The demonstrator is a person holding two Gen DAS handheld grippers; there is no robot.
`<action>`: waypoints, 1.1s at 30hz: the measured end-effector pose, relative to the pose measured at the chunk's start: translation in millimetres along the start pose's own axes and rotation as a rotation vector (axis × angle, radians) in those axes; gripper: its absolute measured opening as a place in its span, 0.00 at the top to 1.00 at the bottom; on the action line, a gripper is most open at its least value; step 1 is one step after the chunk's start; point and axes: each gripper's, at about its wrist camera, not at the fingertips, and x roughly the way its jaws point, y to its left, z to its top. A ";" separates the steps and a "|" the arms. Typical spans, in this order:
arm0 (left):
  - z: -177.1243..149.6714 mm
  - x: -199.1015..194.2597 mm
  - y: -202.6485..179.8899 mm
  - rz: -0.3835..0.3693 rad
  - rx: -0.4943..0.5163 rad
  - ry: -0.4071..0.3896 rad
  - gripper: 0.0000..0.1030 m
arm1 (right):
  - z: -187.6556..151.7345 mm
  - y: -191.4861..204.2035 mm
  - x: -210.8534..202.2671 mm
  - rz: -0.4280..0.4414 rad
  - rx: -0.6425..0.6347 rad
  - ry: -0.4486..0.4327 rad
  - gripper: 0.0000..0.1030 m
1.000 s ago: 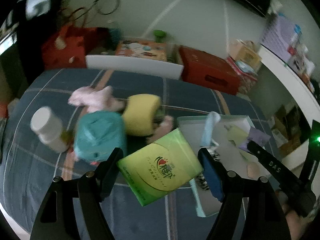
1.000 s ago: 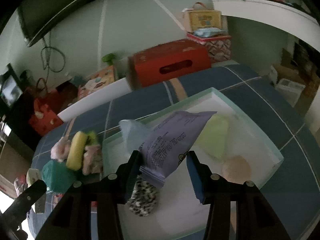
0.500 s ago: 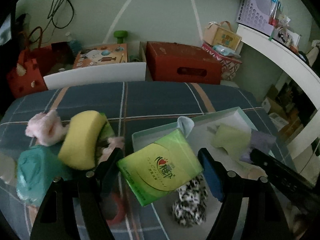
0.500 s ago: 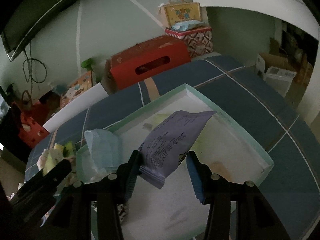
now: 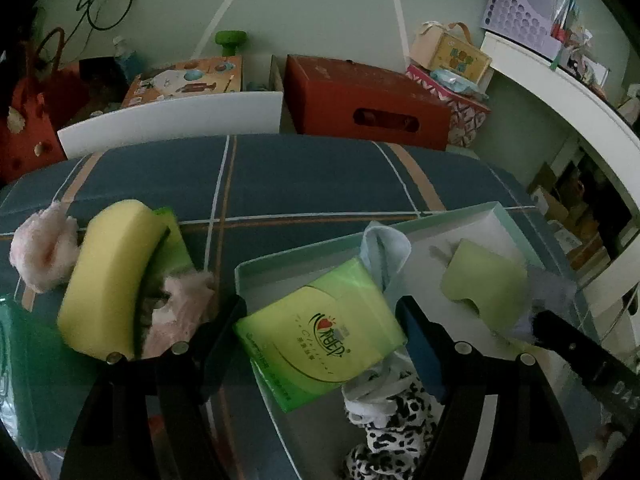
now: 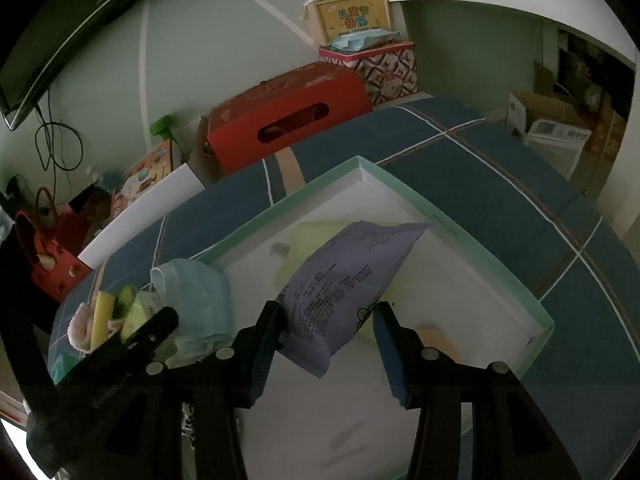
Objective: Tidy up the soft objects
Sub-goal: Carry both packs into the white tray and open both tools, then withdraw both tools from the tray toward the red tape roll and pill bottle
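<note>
My left gripper [image 5: 320,340] is shut on a green tissue pack [image 5: 320,332] and holds it over the left edge of the white tray [image 5: 496,224]. My right gripper [image 6: 330,334] is shut on a purple wipes packet [image 6: 344,284] over the same tray [image 6: 480,248]. In the tray lie a pale green sponge [image 5: 480,284], a light blue cloth [image 5: 384,256] and a spotted black-and-white sock [image 5: 392,420]. Left of the tray on the blue plaid bed [image 5: 304,180] lie a yellow sponge [image 5: 108,276] and pink fluffy pieces [image 5: 40,252].
A red box [image 5: 360,104] and a white board [image 5: 172,120] stand past the bed's far edge. A white shelf [image 5: 560,92] runs along the right. A teal object [image 5: 16,372] lies at the left edge. The right gripper's arm [image 5: 592,364] crosses the tray's right side.
My left gripper has carried the green tissue pack rightwards from over the loose pile to the tray's left edge. My right gripper has moved further over the tray with the purple packet.
</note>
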 end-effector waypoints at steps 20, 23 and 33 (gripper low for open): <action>13.1 -29.9 -2.6 -0.006 -0.016 0.004 0.11 | 0.2 9.5 -7.2 -0.036 -0.061 0.000 0.22; 14.4 -37.9 3.3 0.054 -0.033 0.008 0.10 | -0.9 11.3 -7.9 -0.059 -0.073 0.001 0.03; 10.8 -61.4 25.9 0.190 -0.082 0.036 0.10 | -3.1 8.8 -12.4 -0.087 -0.072 -0.011 0.00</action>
